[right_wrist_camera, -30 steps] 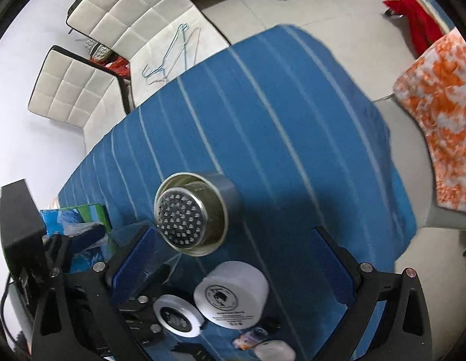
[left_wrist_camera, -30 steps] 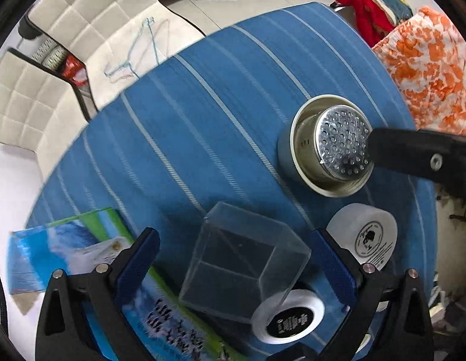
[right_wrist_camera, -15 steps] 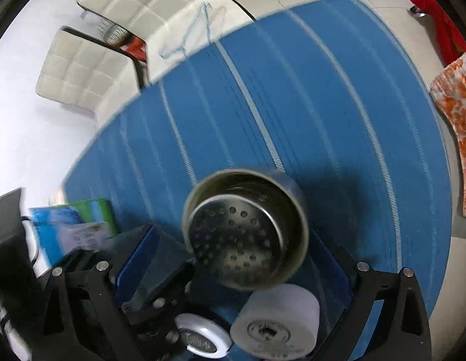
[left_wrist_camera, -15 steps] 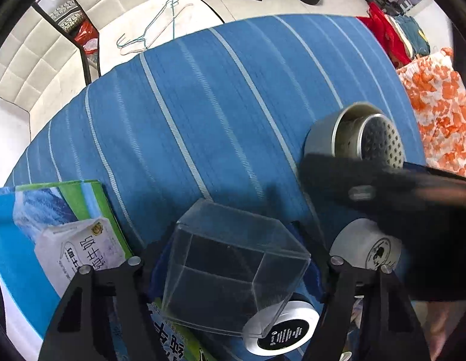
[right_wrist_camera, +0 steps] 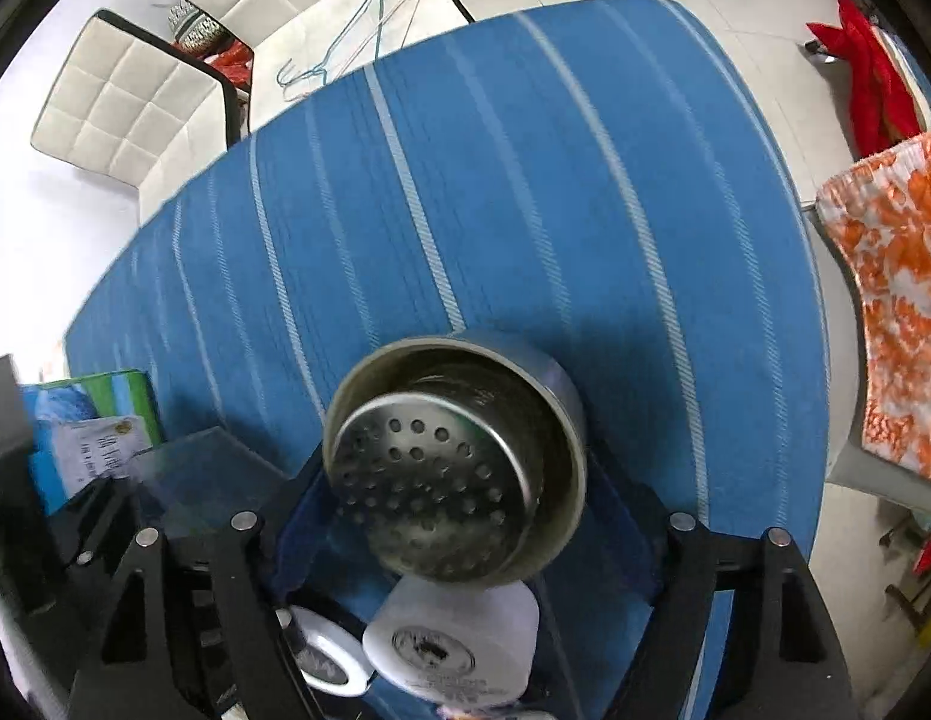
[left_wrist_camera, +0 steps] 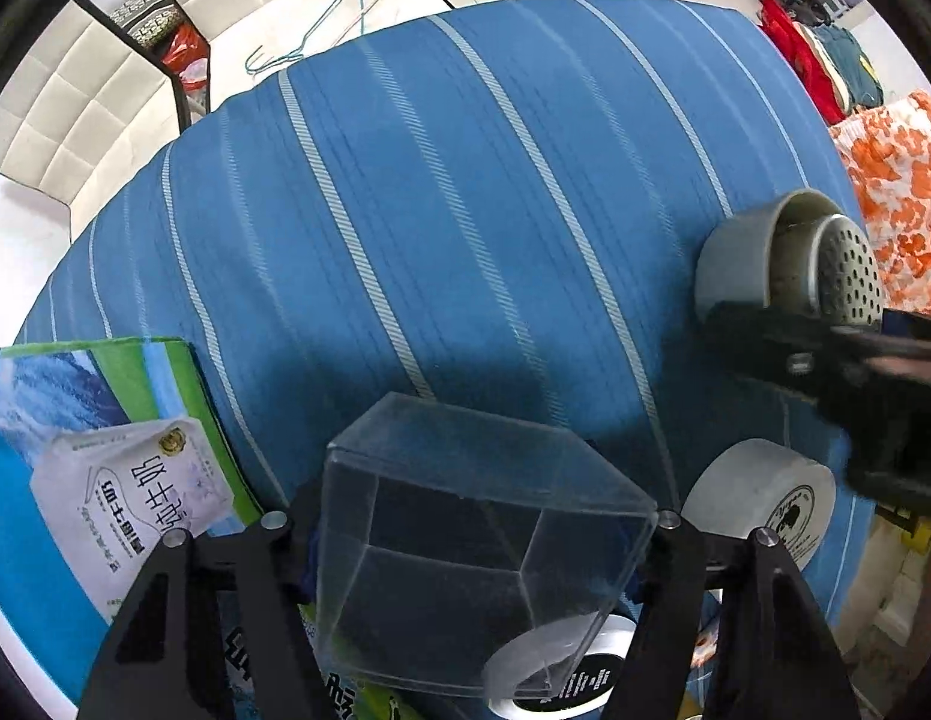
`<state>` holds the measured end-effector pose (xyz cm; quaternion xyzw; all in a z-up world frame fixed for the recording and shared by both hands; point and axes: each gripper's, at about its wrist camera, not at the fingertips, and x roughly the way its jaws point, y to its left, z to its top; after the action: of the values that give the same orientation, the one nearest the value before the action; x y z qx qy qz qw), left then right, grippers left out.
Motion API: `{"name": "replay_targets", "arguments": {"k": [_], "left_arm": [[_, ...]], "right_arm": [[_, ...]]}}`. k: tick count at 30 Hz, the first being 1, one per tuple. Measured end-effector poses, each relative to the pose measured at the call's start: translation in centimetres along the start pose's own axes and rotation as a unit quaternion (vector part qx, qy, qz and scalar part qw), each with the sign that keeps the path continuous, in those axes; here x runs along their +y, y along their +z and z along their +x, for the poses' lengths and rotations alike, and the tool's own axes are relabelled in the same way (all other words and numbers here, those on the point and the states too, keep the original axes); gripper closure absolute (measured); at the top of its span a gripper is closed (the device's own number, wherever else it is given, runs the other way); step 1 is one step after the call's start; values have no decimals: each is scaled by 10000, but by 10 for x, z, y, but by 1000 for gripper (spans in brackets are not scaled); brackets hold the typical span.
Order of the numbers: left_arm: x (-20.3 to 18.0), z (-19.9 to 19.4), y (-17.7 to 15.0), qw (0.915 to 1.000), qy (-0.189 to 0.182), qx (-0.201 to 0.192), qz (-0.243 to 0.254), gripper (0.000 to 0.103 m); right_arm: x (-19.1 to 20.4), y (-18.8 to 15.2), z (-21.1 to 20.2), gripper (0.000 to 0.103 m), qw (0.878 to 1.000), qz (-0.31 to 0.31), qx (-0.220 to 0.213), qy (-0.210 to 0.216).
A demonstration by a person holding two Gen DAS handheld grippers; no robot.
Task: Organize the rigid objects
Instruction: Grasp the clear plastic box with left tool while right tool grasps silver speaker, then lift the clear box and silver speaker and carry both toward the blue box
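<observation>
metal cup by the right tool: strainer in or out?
In. The perforated strainer sits tilted inside the metal cup, its holed face toward the camera.

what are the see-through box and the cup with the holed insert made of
The clear cube-shaped box looks like thin glossy plastic: fully transparent, with sharp folded edges and faint reflections. The round silvery cup and its perforated insert look like brushed stainless steel: a dull grey sheen, a thin rim and punched round holes. Neither can be confirmed by look alone.

Glossy clear plastic box (left_wrist_camera: 477, 546), brushed perforated metal cup (right_wrist_camera: 459, 468), matt woven striped tablecloth (left_wrist_camera: 465, 192).
</observation>
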<state>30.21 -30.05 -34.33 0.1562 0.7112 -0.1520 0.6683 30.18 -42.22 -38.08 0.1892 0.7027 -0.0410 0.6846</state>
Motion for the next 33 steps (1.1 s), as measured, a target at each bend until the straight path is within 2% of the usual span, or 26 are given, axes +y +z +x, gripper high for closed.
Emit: {"name": "replay_targets", "arguments": {"k": [8,17,22,25,30,33], "left_arm": [[-4,-12,-20,9998,-5,-132,-146,37],[-12,-51,-40,9969,-74,-646,-449,37],[-12,-73,-51,9950,-47,-874,-485,37],[-6,-72,-52,9947,-35,-891,-511,37],[8,-69,-48,9946,-175,-826,-610,37],[9,-71,-47,9941,-201,-835,-667,37]], "right_arm": [[-4,-15,-12,25,9997,147,-156,-154],[-16,-39,-44,28,9986,39,-483,-222],[-2,-34,-48,29,9981,-190,-533,-242],[4,-17,-48,28,9975,-187,-617,-290],[2,3,-25,25,9999,-85,-124,17],[11,0,-25,26,9988,-275,-230,-332]]}}
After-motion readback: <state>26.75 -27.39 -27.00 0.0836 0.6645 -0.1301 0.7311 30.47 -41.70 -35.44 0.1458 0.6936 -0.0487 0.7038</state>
